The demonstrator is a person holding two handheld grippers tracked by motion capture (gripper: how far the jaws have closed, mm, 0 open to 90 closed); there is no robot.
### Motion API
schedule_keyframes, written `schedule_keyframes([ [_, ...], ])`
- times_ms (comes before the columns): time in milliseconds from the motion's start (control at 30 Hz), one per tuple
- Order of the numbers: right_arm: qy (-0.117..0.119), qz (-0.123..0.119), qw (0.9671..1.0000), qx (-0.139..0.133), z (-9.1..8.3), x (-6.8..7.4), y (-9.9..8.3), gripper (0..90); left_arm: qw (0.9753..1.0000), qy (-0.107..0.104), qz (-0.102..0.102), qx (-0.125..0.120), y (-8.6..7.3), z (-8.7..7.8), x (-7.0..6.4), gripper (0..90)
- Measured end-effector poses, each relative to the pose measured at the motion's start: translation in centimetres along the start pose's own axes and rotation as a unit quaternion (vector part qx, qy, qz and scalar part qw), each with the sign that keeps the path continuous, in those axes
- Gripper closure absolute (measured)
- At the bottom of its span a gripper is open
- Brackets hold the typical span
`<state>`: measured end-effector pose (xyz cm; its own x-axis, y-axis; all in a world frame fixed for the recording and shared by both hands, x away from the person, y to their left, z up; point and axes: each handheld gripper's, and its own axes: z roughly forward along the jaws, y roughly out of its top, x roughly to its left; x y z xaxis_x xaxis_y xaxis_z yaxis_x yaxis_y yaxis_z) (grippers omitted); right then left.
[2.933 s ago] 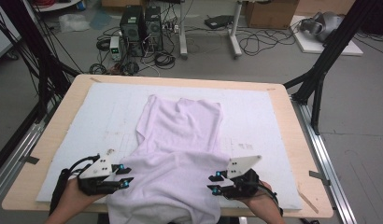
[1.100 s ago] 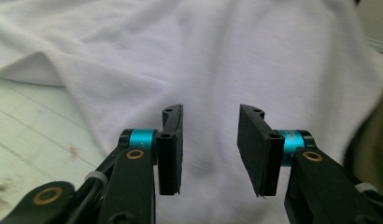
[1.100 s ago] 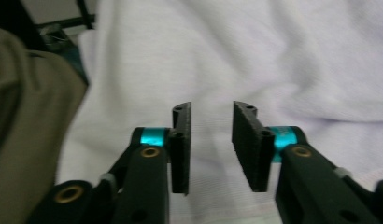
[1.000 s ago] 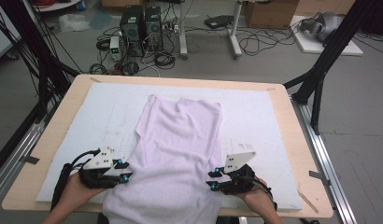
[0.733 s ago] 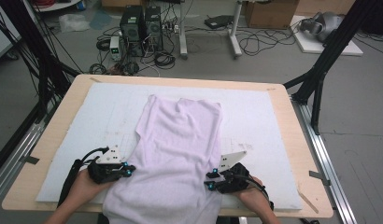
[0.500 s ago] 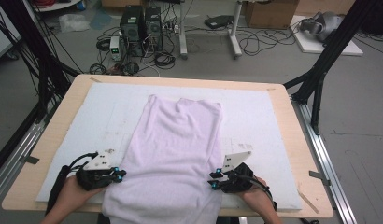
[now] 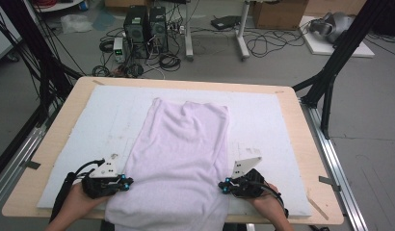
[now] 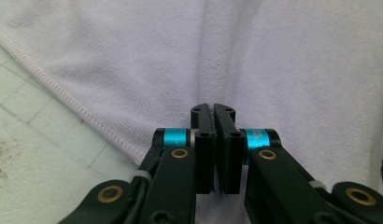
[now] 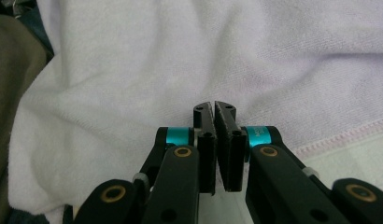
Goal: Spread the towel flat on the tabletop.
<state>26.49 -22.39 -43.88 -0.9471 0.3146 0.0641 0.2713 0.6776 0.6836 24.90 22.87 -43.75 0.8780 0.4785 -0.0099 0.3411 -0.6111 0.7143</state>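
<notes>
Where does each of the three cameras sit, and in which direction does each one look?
High view: sits above the person's side, looks forward and down on the table and towel; forearms, left gripper and right gripper show.
Left gripper view: rides on the left gripper, looks along its closed jaws at the towel and its hemmed edge.
Right gripper view: rides on the right gripper, looks along its closed jaws at the towel.
Shared: both gripper views show the towel on the white mat.

Matt, looped terry-cloth towel
</notes>
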Motion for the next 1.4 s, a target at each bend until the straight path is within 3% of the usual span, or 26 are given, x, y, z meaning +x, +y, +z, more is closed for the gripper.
schedule_keyframes([
  [67,0.001,-0.005,1.0000,0.007,-0.3,0.1,-0.1,88.4,1.0000,0.001,-0.002,0.002,-0.2,-0.3,-0.3,87.6],
  [133,0.006,-0.005,0.9999,0.009,-0.9,0.4,-0.3,88.4,0.9999,-0.012,0.001,-0.003,-0.5,-1.0,-1.0,87.6],
  [233,0.016,-0.003,0.9994,-0.031,-2.5,1.2,-0.5,86.1,0.9994,-0.027,0.015,-0.013,-0.6,-1.8,-2.0,84.5],
  [300,0.010,-0.002,0.9991,-0.041,-3.1,1.3,-0.4,77.3,0.9998,-0.012,0.012,-0.010,-0.2,-1.5,-1.8,65.5],
  [367,0.005,0.001,0.9993,-0.036,-2.8,1.0,-0.4,70.0,0.9998,-0.014,0.011,-0.010,0.0,-0.9,-1.3,59.9],
  [433,0.019,0.001,0.9994,-0.028,-2.0,0.9,-0.4,68.0,0.9998,-0.019,0.010,0.002,0.1,-0.2,-1.0,65.3],
  [467,0.024,-0.002,0.9994,-0.025,-1.5,1.1,-0.4,67.9,0.9997,-0.020,0.016,0.006,0.1,0.1,-1.0,75.9],
  [533,0.025,-0.014,0.9996,-0.005,-0.7,1.3,-0.4,69.0,0.9997,-0.019,0.017,0.001,0.0,0.0,-1.2,85.1],
  [600,0.022,-0.018,0.9996,-0.006,-0.2,1.3,-0.5,80.1,0.9997,-0.021,0.014,0.005,-0.2,-0.4,-1.3,86.7],
  [633,0.037,-0.012,0.9993,-0.001,-0.2,1.2,-0.5,84.9,0.9996,-0.025,0.014,0.006,-0.3,-0.6,-1.5,86.9],
  [733,0.059,-0.028,0.9979,0.006,-0.4,1.5,-0.3,85.0,0.9991,-0.040,0.017,0.000,-0.8,-1.6,-2.3,86.1],
  [767,0.058,-0.032,0.9978,-0.003,-0.8,1.7,-0.3,83.9,0.9988,-0.045,0.019,-0.002,-0.8,-1.9,-2.4,82.8],
  [833,0.049,-0.018,0.9978,-0.039,-1.8,1.2,-0.1,76.6,0.9994,-0.028,0.013,-0.015,-0.4,-2.2,-2.0,63.5],
  [900,0.021,0.001,0.9986,-0.049,-2.2,0.3,0.2,71.6,0.9995,-0.018,0.003,-0.026,0.3,-2.2,-0.8,59.6],
  [1000,-0.030,0.024,0.9989,-0.028,-1.7,-1.4,0.6,64.0,0.9993,0.017,-0.016,-0.030,1.4,-1.2,1.1,58.1],
  [1100,-0.056,0.034,0.9978,-0.003,-0.5,-2.8,0.7,60.0,0.9990,0.034,-0.029,0.001,1.8,1.0,2.3,57.7],
  [1133,-0.057,0.036,0.9977,0.006,-0.1,-3.1,0.7,60.0,0.9990,0.032,-0.029,0.011,1.8,1.8,2.4,60.8],
  [1167,-0.055,0.037,0.9978,0.007,0.2,-3.5,0.7,61.4,0.9991,0.034,-0.026,0.001,1.8,1.8,2.4,65.3],
  [1200,-0.056,0.039,0.9976,0.002,0.3,-3.6,0.8,67.2,0.9993,0.028,-0.023,0.003,1.8,1.9,2.5,82.3],
  [1233,-0.055,0.034,0.9979,0.004,0.4,-3.7,0.9,76.3,0.9994,0.029,-0.017,0.006,2.0,1.9,2.5,86.2],
  [1267,-0.044,0.031,0.9985,0.003,0.4,-3.8,0.9,87.0,0.9994,0.031,-0.011,0.010,2.1,2.0,2.4,87.8],
  [1300,-0.039,0.028,0.9988,0.008,0.5,-3.9,1.1,87.9,0.9992,0.037,-0.009,0.009,2.2,2.0,2.4,88.3],
  [1333,-0.048,0.032,0.9982,0.013,0.5,-4.1,1.3,88.3,0.9985,0.053,-0.002,0.008,2.3,2.0,2.5,88.5],
  [1400,-0.082,0.026,0.9961,0.020,0.2,-4.5,1.7,88.5,0.9972,0.074,-0.013,0.003,2.6,2.1,3.3,88.5],
])
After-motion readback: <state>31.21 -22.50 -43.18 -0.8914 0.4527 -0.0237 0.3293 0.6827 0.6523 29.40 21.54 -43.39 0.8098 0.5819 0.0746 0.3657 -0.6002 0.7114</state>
